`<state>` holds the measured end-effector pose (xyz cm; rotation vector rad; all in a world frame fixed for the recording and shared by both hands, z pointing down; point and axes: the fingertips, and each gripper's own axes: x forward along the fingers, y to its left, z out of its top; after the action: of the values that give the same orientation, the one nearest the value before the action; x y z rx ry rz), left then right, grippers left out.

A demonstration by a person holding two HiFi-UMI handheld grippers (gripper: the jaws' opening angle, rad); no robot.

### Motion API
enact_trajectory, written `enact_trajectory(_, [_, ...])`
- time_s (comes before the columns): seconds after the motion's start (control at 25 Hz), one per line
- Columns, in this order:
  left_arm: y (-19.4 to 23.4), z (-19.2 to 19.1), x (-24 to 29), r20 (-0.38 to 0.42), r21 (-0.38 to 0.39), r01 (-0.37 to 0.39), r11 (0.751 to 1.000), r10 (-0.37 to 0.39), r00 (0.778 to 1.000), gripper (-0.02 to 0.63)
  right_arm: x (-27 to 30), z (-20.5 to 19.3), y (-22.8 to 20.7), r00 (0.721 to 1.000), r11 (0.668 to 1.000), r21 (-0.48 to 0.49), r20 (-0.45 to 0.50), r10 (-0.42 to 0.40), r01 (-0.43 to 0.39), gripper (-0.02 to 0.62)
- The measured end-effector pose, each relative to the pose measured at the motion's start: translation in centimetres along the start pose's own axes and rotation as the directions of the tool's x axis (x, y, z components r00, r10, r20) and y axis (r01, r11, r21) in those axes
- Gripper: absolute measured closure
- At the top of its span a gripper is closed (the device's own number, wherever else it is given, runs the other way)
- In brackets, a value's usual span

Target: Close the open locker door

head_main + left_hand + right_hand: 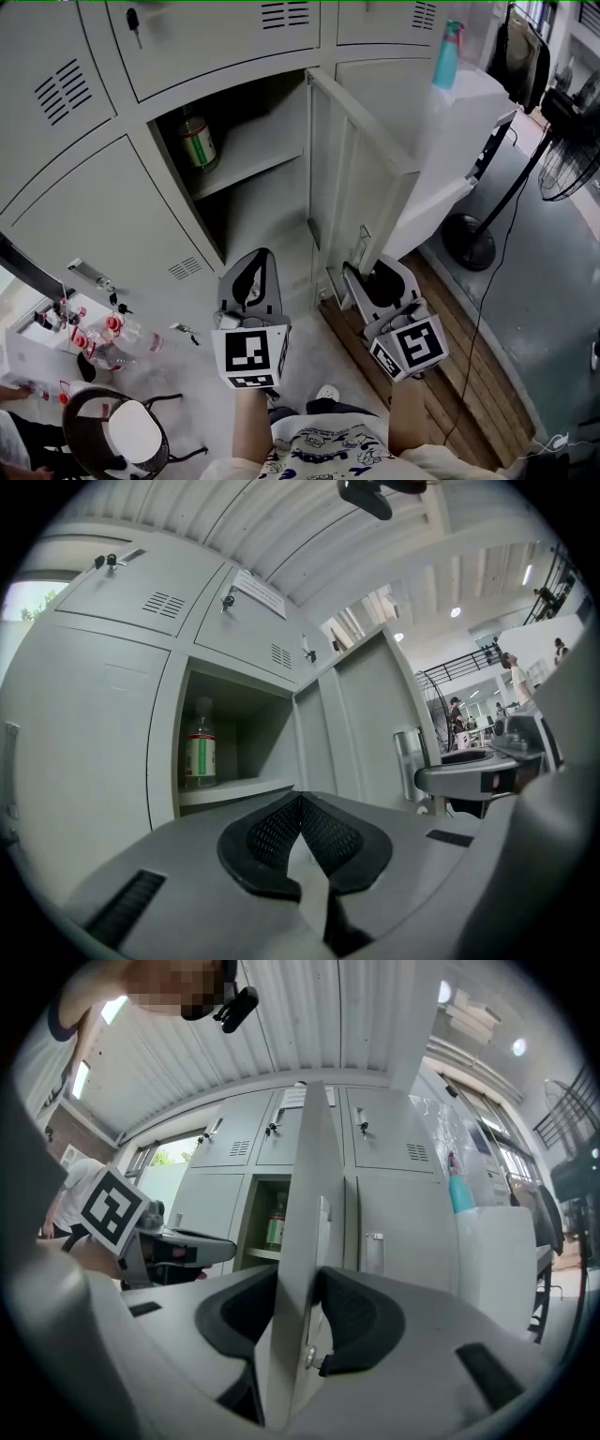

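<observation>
Item: locker door (361,178), 1 leaf, standing wide open beside its compartment (246,202) (1 bottle (198,142) on the shelf).
Right gripper (361,274): jaws parted, straddling the door's free edge, no clamp evident.
Left gripper (251,267): jaws together, empty.
Status: nothing closed yet; the full swing shut remains.

Clearance note: open locker bay
Your way into the bay is free beneath the shelf (251,157); on it a bottle (198,142) blocks the back left corner. The swung-out locker door (356,159) walls off your right, its edge standing between the parted jaws of the right gripper (358,277). Past the door, a white unit (464,122) stands just beside its outer face
</observation>
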<state>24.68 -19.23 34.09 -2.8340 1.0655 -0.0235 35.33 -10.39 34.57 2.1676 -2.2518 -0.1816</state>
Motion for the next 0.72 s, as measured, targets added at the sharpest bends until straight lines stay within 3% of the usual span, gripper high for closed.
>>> enact_trajectory(0.72, [3.2, -0.1, -2.6, 0.006, 0.0, -0.066, 0.998, 0.066, 0.998, 0.603, 1.4, 0.3, 3.3, 0.998, 0.998, -0.004, 0.001, 0.055, -0.055, 0.436])
